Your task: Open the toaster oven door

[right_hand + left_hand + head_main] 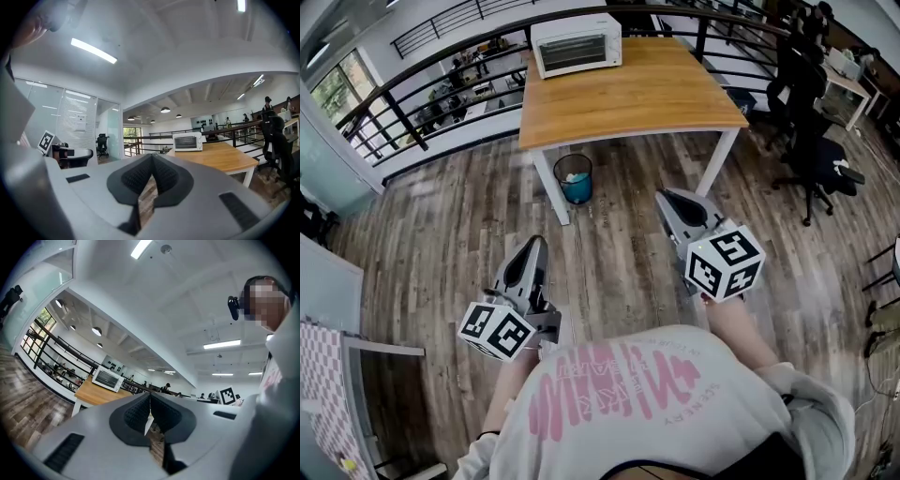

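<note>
Currently noted: toaster oven (pixel 577 43) at far left corner of the wooden surface (pixel 647 94), door closed, handle and knobs too small to make out. Left hand-held gripper (pixel 534 246) clenched, tips touching, nothing between. Right hand-held gripper (pixel 667 199) likewise clenched and empty. Both over the wood floor (pixel 609 253), well apart from the oven. Blue bin (pixel 574 178) beside a surface leg, contents unclear.

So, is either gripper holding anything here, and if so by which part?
Nothing is held. The left gripper and the right gripper are both shut on empty air, far from the toaster oven on the table.
</note>
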Tool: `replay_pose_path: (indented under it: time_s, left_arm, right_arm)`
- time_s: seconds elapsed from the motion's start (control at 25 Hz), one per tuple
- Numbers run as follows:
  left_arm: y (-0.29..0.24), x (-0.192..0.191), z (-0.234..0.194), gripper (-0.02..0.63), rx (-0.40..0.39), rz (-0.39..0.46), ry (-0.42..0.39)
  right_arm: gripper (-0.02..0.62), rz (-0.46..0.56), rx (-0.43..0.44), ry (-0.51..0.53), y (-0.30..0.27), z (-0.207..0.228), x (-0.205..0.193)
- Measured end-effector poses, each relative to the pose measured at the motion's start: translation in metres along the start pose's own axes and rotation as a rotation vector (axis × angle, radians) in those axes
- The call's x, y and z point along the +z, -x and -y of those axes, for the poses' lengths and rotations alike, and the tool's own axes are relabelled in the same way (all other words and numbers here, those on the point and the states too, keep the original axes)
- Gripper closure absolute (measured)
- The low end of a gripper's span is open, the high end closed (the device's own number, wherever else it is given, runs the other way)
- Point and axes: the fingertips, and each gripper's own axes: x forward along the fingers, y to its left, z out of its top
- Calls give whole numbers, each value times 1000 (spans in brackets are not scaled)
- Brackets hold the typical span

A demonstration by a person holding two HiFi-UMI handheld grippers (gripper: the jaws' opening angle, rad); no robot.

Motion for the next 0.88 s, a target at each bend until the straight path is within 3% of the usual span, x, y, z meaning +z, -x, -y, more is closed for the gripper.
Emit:
replay_pose_path:
  time_s: [0.32, 0.52, 0.88]
  left_arm:
    - [-7, -22, -9, 584, 29, -47, 44]
    - [-27, -23, -32, 584, 40, -57, 48]
    - [-90, 4, -81, 584, -9, -63, 55]
  right_arm:
    - [588, -7, 11, -94, -6, 15, -21]
    - [588, -22, -27, -102, -23, 36, -26]
    - [588, -14, -50, -133, -91, 64, -9]
